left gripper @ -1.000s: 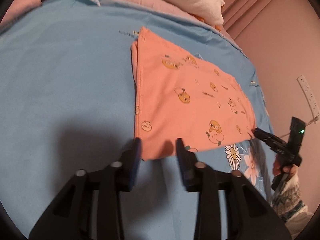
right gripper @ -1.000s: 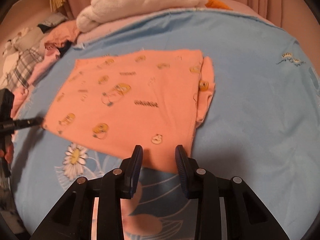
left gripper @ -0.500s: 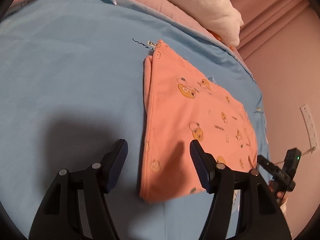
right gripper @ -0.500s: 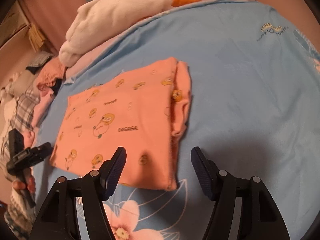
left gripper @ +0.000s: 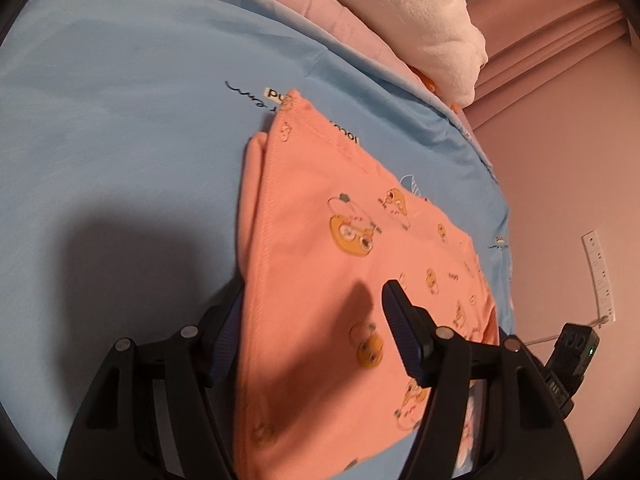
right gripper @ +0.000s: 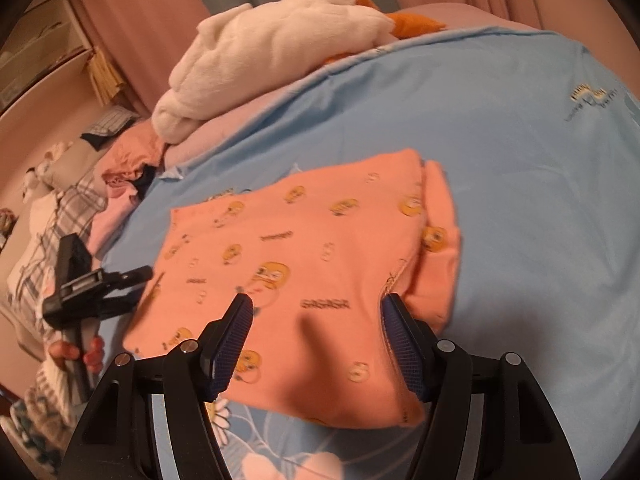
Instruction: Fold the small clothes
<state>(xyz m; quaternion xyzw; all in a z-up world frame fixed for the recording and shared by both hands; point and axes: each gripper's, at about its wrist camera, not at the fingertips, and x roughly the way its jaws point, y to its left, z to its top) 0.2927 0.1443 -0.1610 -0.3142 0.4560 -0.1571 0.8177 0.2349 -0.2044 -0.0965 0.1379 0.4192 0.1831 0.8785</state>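
Orange folded garment [left gripper: 320, 264] on blue sheet [left gripper: 120, 120], left tongs [left gripper: 312, 308] and right tongs [right gripper: 316, 320] spread wide, low over it

A bed covered in a light-blue sheet [right gripper: 520, 208] is bearing a folded orange garment [right gripper: 312, 280] printed with yellow cartoon ducks, lying flat near its middle. A white plush blanket [right gripper: 272, 52] is sitting heaped on pink bedding [left gripper: 320, 12] along the sheet's far edge, beside crumpled clothes [right gripper: 124, 160].

Home bedroom, blue bedsheet [right gripper: 520, 200], white blanket [right gripper: 260, 48], pink curtains [right gripper: 132, 20], heaped clothes [right gripper: 120, 156]
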